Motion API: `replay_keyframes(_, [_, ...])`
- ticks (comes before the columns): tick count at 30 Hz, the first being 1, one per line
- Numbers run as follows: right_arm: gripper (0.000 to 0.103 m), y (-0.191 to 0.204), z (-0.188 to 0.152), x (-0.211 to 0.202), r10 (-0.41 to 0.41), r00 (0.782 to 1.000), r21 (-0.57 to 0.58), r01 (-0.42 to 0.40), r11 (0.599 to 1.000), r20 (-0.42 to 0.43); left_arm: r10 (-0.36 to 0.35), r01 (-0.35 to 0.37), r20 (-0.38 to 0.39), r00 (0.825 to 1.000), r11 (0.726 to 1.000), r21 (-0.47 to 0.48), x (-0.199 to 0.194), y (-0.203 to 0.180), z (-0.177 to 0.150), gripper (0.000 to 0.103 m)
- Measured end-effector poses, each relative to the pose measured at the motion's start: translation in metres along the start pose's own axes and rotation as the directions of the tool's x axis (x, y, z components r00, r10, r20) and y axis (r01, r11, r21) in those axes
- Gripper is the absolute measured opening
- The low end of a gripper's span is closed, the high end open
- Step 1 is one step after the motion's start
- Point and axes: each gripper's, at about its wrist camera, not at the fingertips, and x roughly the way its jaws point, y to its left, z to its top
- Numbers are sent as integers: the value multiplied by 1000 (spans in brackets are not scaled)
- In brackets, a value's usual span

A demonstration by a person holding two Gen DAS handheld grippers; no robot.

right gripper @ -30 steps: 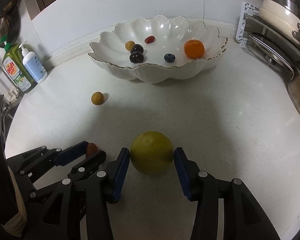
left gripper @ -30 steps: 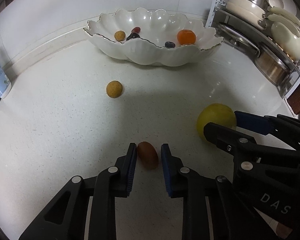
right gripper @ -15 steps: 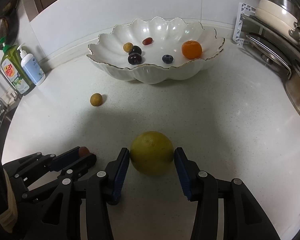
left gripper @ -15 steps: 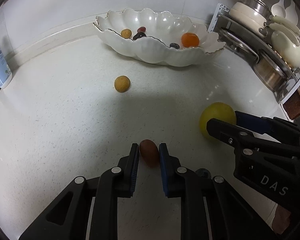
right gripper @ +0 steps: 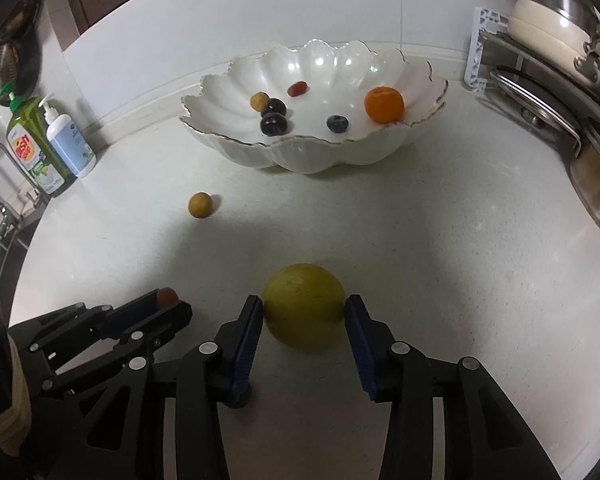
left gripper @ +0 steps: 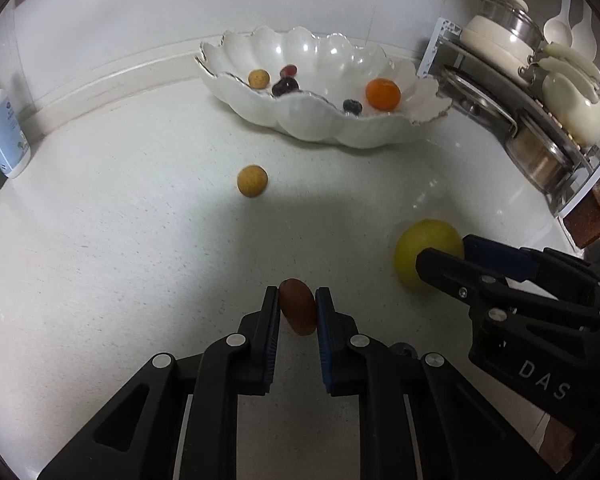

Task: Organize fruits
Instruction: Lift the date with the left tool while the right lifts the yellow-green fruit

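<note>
My left gripper [left gripper: 298, 312] is clenched on the brown date [left gripper: 297, 311]; my right gripper [right gripper: 305, 318], just closing, clasps the yellow-green citrus [right gripper: 304, 311]. The scalloped bowl [right gripper: 340, 152] lies at twelve o'clock.

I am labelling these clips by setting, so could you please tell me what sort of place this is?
Most likely a home kitchen counter: a rack of pots stands at the right, dish soap sits by a tap at the left, and a white fruit bowl rests on the pale countertop.
</note>
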Motion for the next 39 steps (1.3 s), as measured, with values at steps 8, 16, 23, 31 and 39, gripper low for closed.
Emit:
replay_keyframes(8, [34, 3, 2, -5, -9, 1000, 0, 9, 1000, 26, 10, -9, 28, 1000, 1000, -19, -15, 6, 1, 19])
replay_keyframes(16, [43, -4, 4, 4, -19, 1000, 37, 19, 999, 5, 16, -15, 40, 999, 999, -35, -20, 12, -3, 19])
replay_keyframes(23, [47, -2, 7, 11, -30, 1000, 17, 30, 999, -11, 21, -19, 41, 999, 999, -46, -19, 15, -1, 19])
replay_keyframes(31, [50, -2, 11, 19, -29, 999, 12, 30, 999, -28, 30, -28, 42, 999, 998, -48, -17, 17, 4, 19])
replay_keyframes(39, [50, -5, 10, 34, -3, 997, 35, 6, 999, -78, 39, -37, 39, 998, 998, -48, -14, 17, 8, 19])
